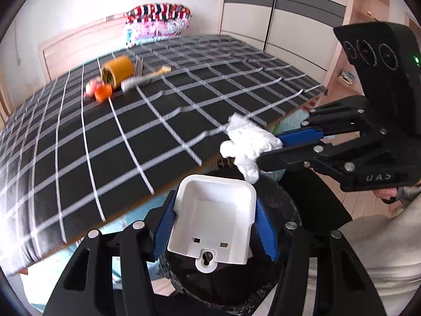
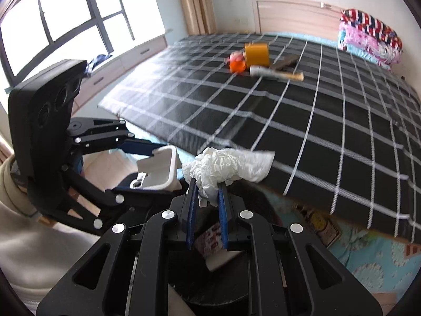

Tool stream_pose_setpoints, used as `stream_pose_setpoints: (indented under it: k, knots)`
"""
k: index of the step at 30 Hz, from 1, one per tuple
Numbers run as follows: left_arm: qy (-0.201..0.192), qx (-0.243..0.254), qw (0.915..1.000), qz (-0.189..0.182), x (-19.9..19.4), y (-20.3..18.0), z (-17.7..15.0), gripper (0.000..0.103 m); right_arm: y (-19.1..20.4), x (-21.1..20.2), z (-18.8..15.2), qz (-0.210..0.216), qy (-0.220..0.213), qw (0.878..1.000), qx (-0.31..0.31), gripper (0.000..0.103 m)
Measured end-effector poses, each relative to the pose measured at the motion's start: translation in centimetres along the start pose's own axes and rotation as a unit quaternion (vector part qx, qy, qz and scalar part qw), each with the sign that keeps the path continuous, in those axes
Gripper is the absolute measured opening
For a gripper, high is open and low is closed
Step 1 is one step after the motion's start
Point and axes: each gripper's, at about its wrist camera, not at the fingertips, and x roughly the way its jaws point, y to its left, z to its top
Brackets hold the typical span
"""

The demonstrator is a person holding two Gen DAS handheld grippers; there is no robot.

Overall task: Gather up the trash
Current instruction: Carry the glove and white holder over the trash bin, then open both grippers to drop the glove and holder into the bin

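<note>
Crumpled white tissue [image 2: 229,166] sits pinched between the blue pads [image 2: 223,205] of the right gripper [image 2: 206,200], whose jaws are drawn in close on its lower folds while the rest of the wad billows out ahead of the tips. In the left wrist view the same tissue [image 1: 247,144] hangs off the end of the right gripper [image 1: 273,148] just above and beside a white plastic tray [image 1: 215,218]. That tray is clamped between the blue pads [image 1: 164,226] of the left gripper [image 1: 214,223], jaws spread wide to take its two side walls; its open face looks up and a keyhole tab points back toward the camera. Beneath both grippers lies a dark round bin [image 1: 279,200], and in the right wrist view a printed carton [image 2: 210,239] rests inside it. Further out stretches a bed with a black-and-white checked cover [image 2: 302,110]. Well apart, toward the headboard, an orange roll [image 2: 256,52], a small orange cap [image 2: 236,65] and a silver tube [image 2: 263,71] lie clustered together. Folded patterned blankets [image 2: 368,36] are stacked by the headboard.
</note>
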Motion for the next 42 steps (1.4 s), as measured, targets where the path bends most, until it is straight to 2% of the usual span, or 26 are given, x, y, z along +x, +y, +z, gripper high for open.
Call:
stream_pose_setpoints:
  k: [11, 16, 22, 31, 32, 35, 36, 42]
  knots:
    - [0.08, -0.017, 0.9966, -0.009, 5.3, 0.6, -3.2, 0.055, -0.7, 4.9, -5.0, -0.003, 0.09, 0.996, 0.023, 0.016]
    - [0.12, -0.036, 0.9919, -0.017, 8.2, 1.0, -4.6, 0.055, -1.1, 7.0, -5.9, 0.001, 0.12, 0.992, 0.028, 0.016]
    - [0.149, -0.042, 0.9877, -0.021, 10.0, 0.9, -5.5, 0.055, -1.5, 9.2, -6.9, 0.005, 0.156, 0.987, 0.033, 0.016]
    - [0.164, -0.035, 0.9857, -0.019, 11.3, 0.5, -6.0, 0.055, -2.2, 11.2, -8.4, 0.01, 0.186, 0.981, 0.049, 0.016]
    - [0.165, -0.034, 0.9855, -0.019, 11.4, 0.5, -6.0, 0.055, -2.3, 11.3, -8.4, 0.009, 0.187, 0.981, 0.049, 0.017]
    - [0.167, -0.044, 0.9848, -0.02, 11.3, 0.6, -5.8, 0.058, -2.4, 11.3, -8.4, 0.006, 0.189, 0.981, 0.053, 0.034]
    - [0.165, -0.048, 0.9849, -0.021, 11.1, 0.7, -5.7, 0.06, -2.5, 11.5, -8.3, 0.008, 0.187, 0.981, 0.053, 0.036]
    - [0.138, -0.052, 0.9886, -0.028, 9.3, 0.7, -4.7, 0.062, -1.9, 11.2, -8.0, 0.007, 0.186, 0.982, 0.043, 0.037]
